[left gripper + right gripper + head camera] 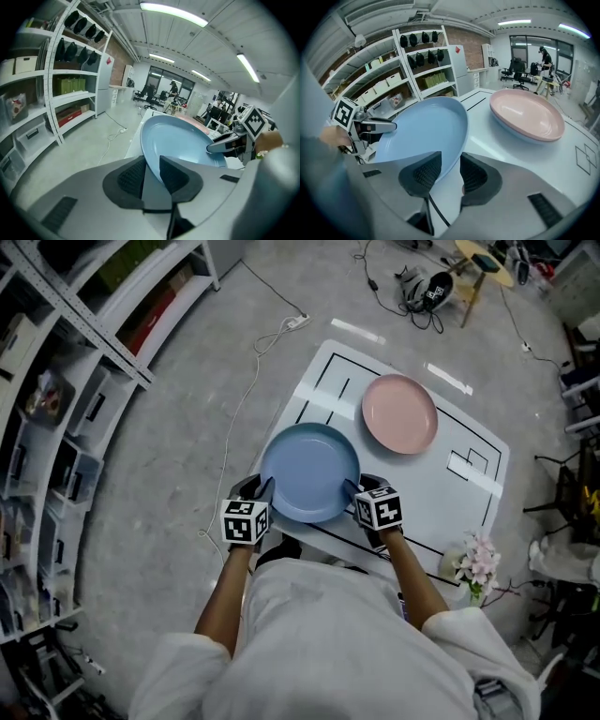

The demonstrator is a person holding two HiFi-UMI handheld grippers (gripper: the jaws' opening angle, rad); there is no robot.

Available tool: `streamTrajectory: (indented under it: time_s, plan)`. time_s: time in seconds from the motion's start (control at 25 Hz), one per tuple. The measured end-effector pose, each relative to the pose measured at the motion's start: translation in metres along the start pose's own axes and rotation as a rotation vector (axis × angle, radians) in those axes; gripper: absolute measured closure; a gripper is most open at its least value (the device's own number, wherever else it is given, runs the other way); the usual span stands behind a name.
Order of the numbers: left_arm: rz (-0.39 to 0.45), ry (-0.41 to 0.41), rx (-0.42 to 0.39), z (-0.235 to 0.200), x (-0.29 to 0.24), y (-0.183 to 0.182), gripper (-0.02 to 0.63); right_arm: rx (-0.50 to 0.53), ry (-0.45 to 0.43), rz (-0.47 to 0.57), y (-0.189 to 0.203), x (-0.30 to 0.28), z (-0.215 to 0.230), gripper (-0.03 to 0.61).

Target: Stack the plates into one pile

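Note:
A blue plate (309, 472) sits at the white table's near left corner, its left side past the table (441, 512) edge. My left gripper (261, 488) is shut on the plate's left rim, and my right gripper (364, 486) is shut on its right rim. In the left gripper view the blue plate (183, 140) runs tilted between the pads of the left gripper (152, 171). In the right gripper view its rim (422, 131) lies between the pads of the right gripper (450, 171). A pink plate (399, 413) rests further back on the table, also seen as the pink plate (525, 115) ahead to the right.
Black lines mark the table top. A small bunch of pale flowers (476, 563) stands at the table's near right corner. Metal shelving (56, 427) lines the left side. A white cable (253, 362) trails over the floor, and a stool (483, 263) stands beyond.

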State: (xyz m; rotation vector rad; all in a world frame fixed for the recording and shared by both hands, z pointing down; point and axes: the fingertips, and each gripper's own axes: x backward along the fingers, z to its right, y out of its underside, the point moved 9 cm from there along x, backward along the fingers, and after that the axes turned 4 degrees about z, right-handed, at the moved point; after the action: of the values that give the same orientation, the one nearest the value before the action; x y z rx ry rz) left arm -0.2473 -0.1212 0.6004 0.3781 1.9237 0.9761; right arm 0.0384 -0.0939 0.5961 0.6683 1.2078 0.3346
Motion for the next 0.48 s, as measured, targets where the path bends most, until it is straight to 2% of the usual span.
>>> streamTrajectory:
  time_s: [0.2, 0.48]
  plan:
    - [0.026, 0.085, -0.072, 0.014, -0.028, -0.052, 0.505, -0.052, 0.106, 0.082, -0.026, 0.028, 0.022, 0.442]
    - [0.033, 0.253, -0.151, 0.047, -0.087, -0.128, 0.515, -0.15, 0.29, 0.209, -0.055, 0.071, 0.063, 0.446]
